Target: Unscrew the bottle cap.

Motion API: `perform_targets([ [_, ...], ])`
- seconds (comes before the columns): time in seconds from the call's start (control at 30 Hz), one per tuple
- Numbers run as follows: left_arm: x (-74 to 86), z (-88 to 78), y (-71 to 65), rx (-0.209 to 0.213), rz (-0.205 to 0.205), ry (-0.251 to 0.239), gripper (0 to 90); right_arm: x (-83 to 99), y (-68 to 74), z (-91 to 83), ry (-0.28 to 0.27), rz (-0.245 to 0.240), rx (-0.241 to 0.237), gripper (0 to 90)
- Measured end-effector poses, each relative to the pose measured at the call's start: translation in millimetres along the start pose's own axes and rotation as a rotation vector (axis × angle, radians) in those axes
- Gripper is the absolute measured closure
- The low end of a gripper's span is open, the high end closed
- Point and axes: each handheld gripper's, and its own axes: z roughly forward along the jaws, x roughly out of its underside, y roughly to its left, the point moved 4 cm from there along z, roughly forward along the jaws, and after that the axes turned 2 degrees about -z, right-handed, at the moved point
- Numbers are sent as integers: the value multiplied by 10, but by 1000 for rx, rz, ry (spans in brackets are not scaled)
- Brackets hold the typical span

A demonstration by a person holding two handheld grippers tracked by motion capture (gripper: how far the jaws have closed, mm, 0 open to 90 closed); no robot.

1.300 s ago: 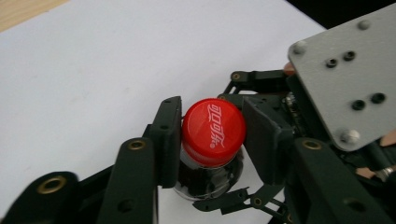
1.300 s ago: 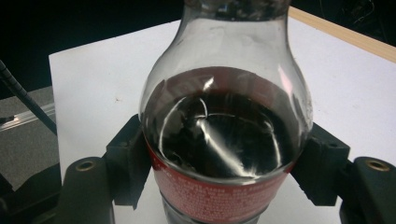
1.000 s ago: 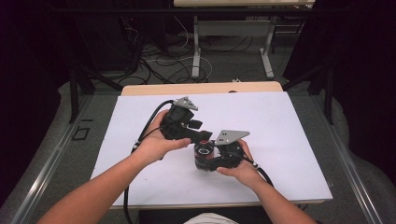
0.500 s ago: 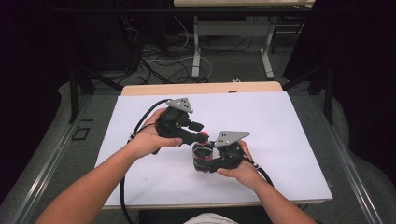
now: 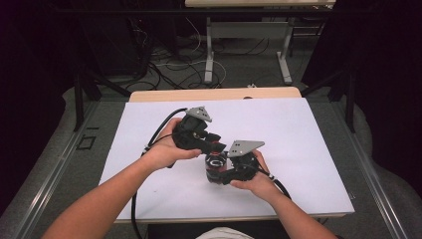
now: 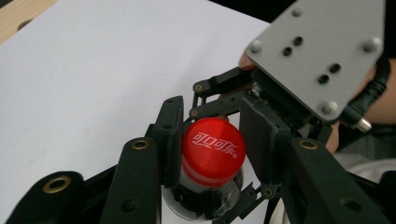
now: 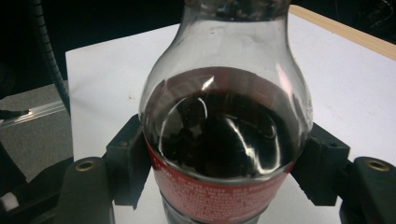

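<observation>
Left gripper (image 5: 215,148), black with a grey three-cornered plate: its jaws have just been closing and now pinch the red screw cap (image 6: 213,150) of a small clear plastic bottle of dark cola (image 7: 224,140). Centre: the bottle stands on the white-covered desk (image 5: 298,129), apparently upright, though largely hidden from above. Right gripper (image 5: 219,174): jaws clamped on the bottle's body at its red label (image 7: 219,196).

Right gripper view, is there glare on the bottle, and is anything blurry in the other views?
Right gripper view: bright curved reflections streak the bottle over its dark liquid. Left gripper view: the red cap is sharp, the nearest jaws softer. High view: the white table is evenly lit, the surroundings dark.
</observation>
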Motion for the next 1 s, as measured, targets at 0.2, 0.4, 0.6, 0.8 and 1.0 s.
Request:
perform_targets([
  [0.2,-4,25,-53,-126,-164,10,615,16,-10,17,18,4,21,300],
  [0.4,-35,22,-28,-69,-128,-66,454,12,-30,-4,5,10,16,300],
  [0.6,26,-91,61,-20,12,-53,427,3,-38,-19,-1,10,16,300],
  [0.8,77,-118,115,29,61,-36,429,-9,-14,-4,-8,-10,10,300],
  [1.0,46,-66,103,39,63,-33,441,-4,3,-4,10,-1,-1,300],
])
